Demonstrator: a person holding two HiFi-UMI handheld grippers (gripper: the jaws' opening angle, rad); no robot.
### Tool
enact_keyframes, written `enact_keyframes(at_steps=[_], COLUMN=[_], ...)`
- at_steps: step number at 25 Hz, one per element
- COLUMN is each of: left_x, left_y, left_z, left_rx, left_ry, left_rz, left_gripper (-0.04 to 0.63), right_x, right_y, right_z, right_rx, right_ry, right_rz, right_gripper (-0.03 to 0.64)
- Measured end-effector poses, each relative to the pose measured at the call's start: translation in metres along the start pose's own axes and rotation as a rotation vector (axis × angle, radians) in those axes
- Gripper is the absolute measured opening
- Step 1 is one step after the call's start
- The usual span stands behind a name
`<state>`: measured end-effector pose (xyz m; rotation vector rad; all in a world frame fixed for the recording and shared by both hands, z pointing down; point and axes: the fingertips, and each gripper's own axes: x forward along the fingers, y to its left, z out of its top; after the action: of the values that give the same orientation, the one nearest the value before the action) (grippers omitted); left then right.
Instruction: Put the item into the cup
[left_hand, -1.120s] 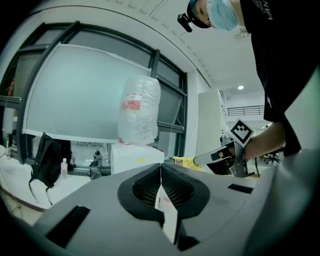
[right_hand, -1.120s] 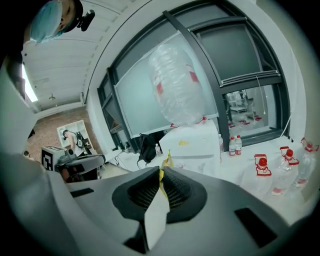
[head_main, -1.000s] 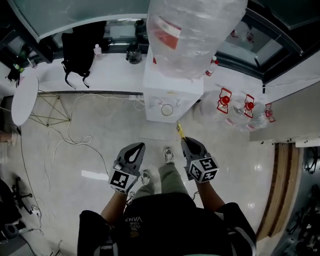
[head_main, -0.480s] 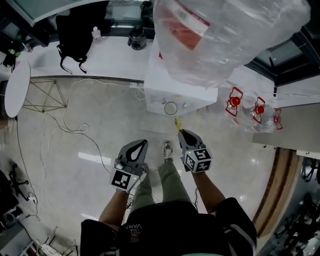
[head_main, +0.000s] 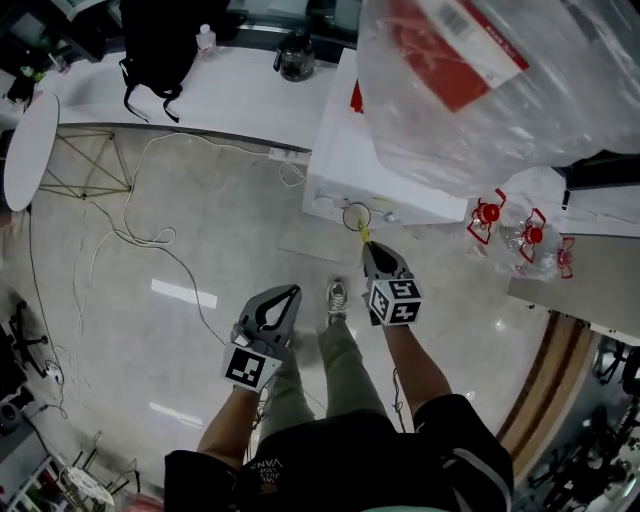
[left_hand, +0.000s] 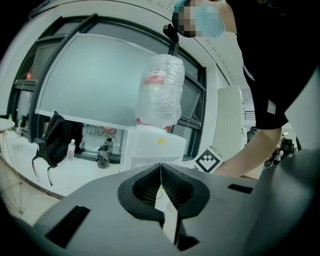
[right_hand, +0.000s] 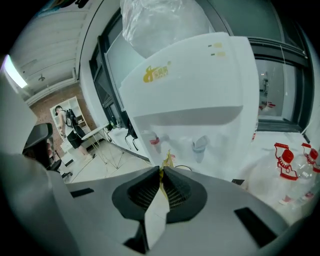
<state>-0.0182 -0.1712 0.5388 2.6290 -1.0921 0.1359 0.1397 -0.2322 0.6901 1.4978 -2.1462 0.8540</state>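
Note:
A thin yellow item sticks out of my right gripper, whose jaws are shut on it. Its tip hangs just above the round rim of a cup standing on the tray of a white water dispenser. In the right gripper view the yellow item shows between the pads, with the cup rim just beyond and the red tap and blue tap above. My left gripper is held low over the floor, shut, with nothing in it.
A large clear water bottle tops the dispenser. Spare bottles with red caps lie to its right. A white counter holds a black backpack and a dark jug. Cables trail across the floor; a round white table stands left.
The person has stepped closer to the dispenser. My right gripper has carried the yellow item forward until its tip is over the cup. The left gripper has stayed low and shut.

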Motion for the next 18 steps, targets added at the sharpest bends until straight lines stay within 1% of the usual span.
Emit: enact_keyframes(at_steps=[6,10,15,18], left_x=[-0.016,-0.025,-0.030,-0.032], left_y=[0.024,0.037,0.047,0.050], left_z=[-0.028,-0.039,-0.050,-0.054], left_rx=[-0.046,-0.068,-0.096,-0.102], left_ry=[0.037,0.051,0.052,0.053], left_rz=[0.074,0.108,0.136,0.141], left_gripper=[0.020,0.020,0.020,0.020], right_x=[0.043,0.065,0.087,0.096], right_y=[-0.011,-0.017,-0.027,-0.030], right_z=[-0.007,-0.014,-0.025,-0.029], right_rx=[-0.009,0.014,0.071,0.071], right_ry=[0.036,0.065,0.095,0.115], right_rz=[-0.017,-0.033,-0.055,-0.065], right_gripper=[0.055,0.055,0.055,0.055])
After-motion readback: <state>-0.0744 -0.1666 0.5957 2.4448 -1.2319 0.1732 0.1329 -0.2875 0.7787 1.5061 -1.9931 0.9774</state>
